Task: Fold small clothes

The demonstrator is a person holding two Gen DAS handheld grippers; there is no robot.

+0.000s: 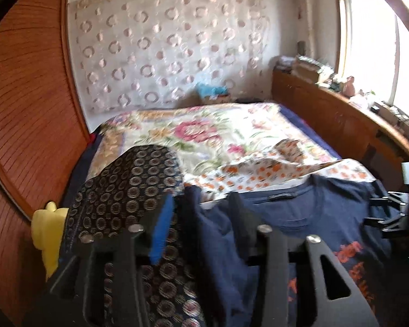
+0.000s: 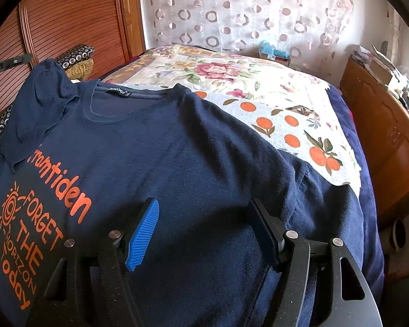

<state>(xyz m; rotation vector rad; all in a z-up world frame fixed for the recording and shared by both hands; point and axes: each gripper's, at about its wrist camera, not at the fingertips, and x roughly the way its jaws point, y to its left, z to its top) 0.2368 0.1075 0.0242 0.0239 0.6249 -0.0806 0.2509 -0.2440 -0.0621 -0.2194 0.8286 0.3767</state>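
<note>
While your navy T-shirt (image 2: 182, 147) lies face up on the bed (image 2: 259, 81), collar toward the far wall and orange lettering (image 2: 38, 218) running down its left half, your right gripper (image 2: 204, 234) sits low over the shirt's lower body with its jaws standing wide apart. The blue-padded finger (image 2: 143, 234) and the dark one opposite rest on or just above the cloth; you cannot tell which, and no fold of fabric is pinched between them. One sleeve (image 2: 32, 120) is folded inward across the shoulder, lying on the chest just above the lettering. The other sleeve spreads flat toward the orange-fruit cloth (image 2: 300, 130) lying under the shirt's right side, on top of the floral bedspread (image 2: 212, 70). In your left wrist view, your left gripper (image 1: 201, 212) is lifted above the shirt's folded sleeve (image 1: 220, 245) with its jaws partly open. The picture is blurred here, and dark cloth shows in the gap, but it looks to lie below the fingers rather than gripped. Beside it on the left lies a dark patterned cushion (image 1: 128, 188) against the wooden wardrobe (image 1: 27, 103), with something yellow (image 1: 47, 234) at its edge. At the right rim of that view you can see part of your right gripper (image 1: 390, 212) over the shirt.
</note>
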